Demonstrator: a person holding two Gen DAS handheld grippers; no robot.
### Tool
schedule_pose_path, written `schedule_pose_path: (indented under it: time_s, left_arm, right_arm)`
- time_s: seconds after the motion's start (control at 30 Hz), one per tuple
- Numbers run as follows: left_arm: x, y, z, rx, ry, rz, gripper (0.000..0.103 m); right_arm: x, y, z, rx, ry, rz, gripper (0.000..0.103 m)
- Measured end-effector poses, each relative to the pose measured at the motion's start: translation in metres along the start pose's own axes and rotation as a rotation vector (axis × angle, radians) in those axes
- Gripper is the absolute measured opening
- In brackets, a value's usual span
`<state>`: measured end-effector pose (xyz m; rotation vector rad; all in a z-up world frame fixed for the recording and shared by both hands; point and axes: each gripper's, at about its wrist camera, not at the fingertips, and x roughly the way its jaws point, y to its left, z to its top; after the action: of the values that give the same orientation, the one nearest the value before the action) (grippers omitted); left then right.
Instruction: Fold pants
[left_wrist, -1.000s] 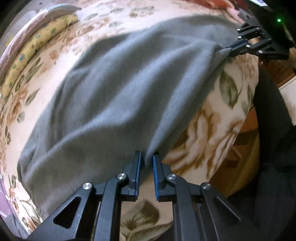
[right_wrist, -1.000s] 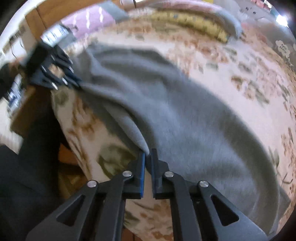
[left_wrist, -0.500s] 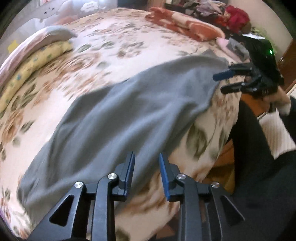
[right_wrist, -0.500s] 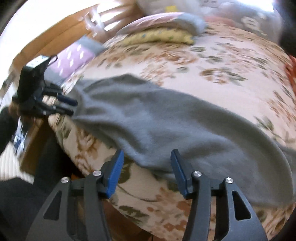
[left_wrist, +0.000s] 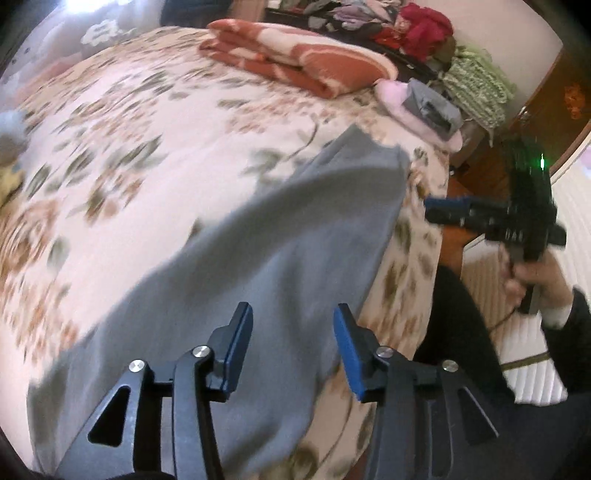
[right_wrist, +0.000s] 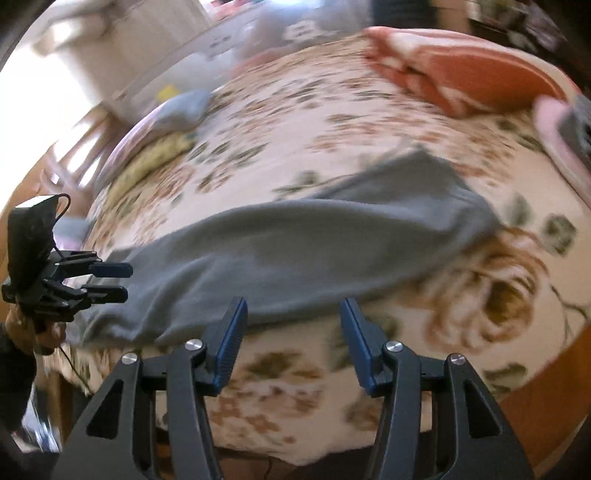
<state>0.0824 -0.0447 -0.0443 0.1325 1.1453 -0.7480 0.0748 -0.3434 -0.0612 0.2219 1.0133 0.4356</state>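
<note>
The grey pants (left_wrist: 258, 258) lie stretched in a long band on the floral bed cover (left_wrist: 147, 147), near its front edge. My left gripper (left_wrist: 291, 308) hovers over one end of them. Its jaws are opening and no cloth is caught between the blue pads. From the right wrist the pants (right_wrist: 314, 251) run from left to right. My right gripper (right_wrist: 291, 302) stands open just in front of their near edge, with nothing in it. The left gripper (right_wrist: 127, 281) shows at the left end, off the cloth. The right gripper (left_wrist: 443, 214) hangs beside the bed.
A folded orange-red blanket (left_wrist: 303, 62) lies at the far side of the bed, with pink and grey folded items (left_wrist: 424, 107) near the corner. Piled clothes (left_wrist: 406, 22) stand behind. A yellow pillow (right_wrist: 155, 158) lies at the left. The person's dark leg (left_wrist: 461, 332) is beside the bed edge.
Both grippers were shut on the pants' near edge. They have let go, opened and drawn back and apart, and the pants now rest on the bed.
</note>
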Motion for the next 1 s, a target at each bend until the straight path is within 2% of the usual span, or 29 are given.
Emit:
schedule_pose_path:
  time_s: [0.2,0.47,0.6,0.77,0.8,0.9,0.93,0.97,1.0]
  left_arm:
    - [0.048,-0.025,0.071,0.046,0.041,-0.040,0.049]
    - [0.123,-0.048,0.146,0.112,0.155,-0.061,0.050]
    - [0.159,-0.054,0.168,0.114,0.216,-0.108,0.051]
    - [0.191,-0.066,0.185,0.180,0.247,-0.045,0.050]
    - [0.195,-0.067,0.188,0.185,0.246,-0.051,0.049]
    - [0.204,-0.071,0.196,0.182,0.238,-0.085,0.028]
    - [0.206,-0.073,0.198,0.187,0.236,-0.089,0.019]
    - [0.209,-0.076,0.200,0.198,0.238,-0.091,0.016]
    - [0.211,-0.079,0.203,0.211,0.238,-0.087,0.013]
  right_arm:
    - [-0.005,-0.040,0.007,0.126,-0.043,-0.019,0.054]
    - [0.001,-0.090,0.017,0.286,-0.088,-0.024,0.054]
    - [0.006,-0.117,0.018,0.380,-0.123,0.011,0.054]
    - [0.019,-0.142,0.017,0.502,-0.152,0.074,0.054]
    - [0.020,-0.145,0.018,0.516,-0.165,0.090,0.054]
    - [0.023,-0.150,0.017,0.539,-0.199,0.118,0.054]
    - [0.024,-0.150,0.018,0.530,-0.200,0.117,0.049]
    - [0.026,-0.150,0.020,0.520,-0.194,0.111,0.037]
    - [0.028,-0.149,0.022,0.508,-0.191,0.108,0.006]
